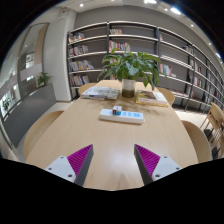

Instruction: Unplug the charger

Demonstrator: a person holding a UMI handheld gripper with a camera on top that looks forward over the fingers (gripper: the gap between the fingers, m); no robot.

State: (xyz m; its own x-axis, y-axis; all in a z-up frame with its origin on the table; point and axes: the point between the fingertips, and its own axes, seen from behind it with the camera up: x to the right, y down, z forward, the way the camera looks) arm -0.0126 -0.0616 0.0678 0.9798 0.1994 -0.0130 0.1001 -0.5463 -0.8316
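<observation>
A white power strip [121, 115] lies on the round wooden table [100, 135], well beyond my fingers. A small charger [117, 111] sits plugged into its top near the left end. My gripper [113, 160] hovers over the near part of the table, open, with only bare tabletop between its two magenta pads [78, 158]. Nothing is held.
A potted green plant [131, 68] stands behind the strip. Papers or books [101, 93] lie to the plant's left, another flat item [153, 99] to its right. Chairs [213, 125] ring the table. Bookshelves [140, 45] line the back wall.
</observation>
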